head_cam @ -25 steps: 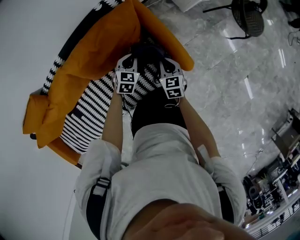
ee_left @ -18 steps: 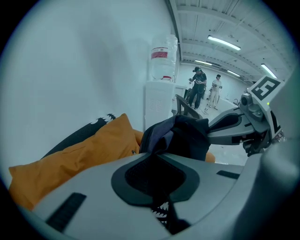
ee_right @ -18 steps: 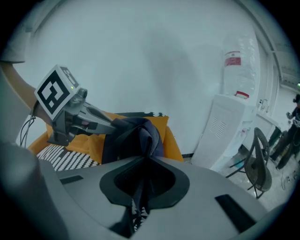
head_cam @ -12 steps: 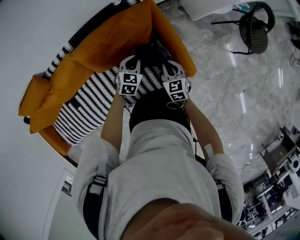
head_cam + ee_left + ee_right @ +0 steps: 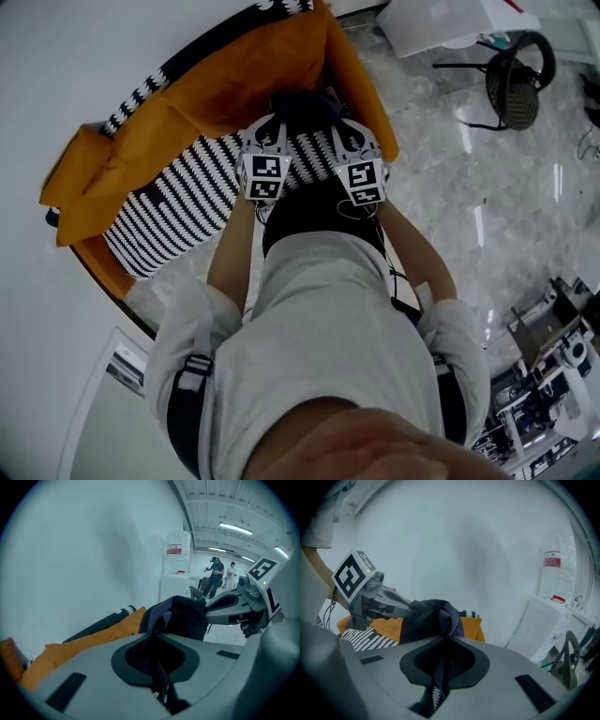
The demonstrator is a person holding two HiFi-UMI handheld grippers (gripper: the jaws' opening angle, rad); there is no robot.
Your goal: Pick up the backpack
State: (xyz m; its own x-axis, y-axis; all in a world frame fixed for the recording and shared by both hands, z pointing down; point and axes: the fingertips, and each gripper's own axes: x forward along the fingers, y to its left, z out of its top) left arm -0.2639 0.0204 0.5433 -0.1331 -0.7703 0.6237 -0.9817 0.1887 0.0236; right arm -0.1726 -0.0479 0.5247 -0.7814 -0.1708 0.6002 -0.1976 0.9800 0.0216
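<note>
head view: backpack (image 5: 302, 105) above orange sofa (image 5: 187, 111), white wall (image 5: 75, 56), marble floor (image 5: 487, 197).

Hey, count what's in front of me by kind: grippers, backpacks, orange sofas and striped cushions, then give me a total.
Grippers: 2, the left gripper and the right gripper
Dark backpack: 1, clamped by both
Orange sofa: 1
Striped cushion: 1
Total: 5

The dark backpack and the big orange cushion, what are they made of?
The dark backpack looks like soft woven cloth, maybe nylon: it crumples into matte folds. The orange cushion looks like padded fabric, matte too, with puffy edges and soft creases.
</note>
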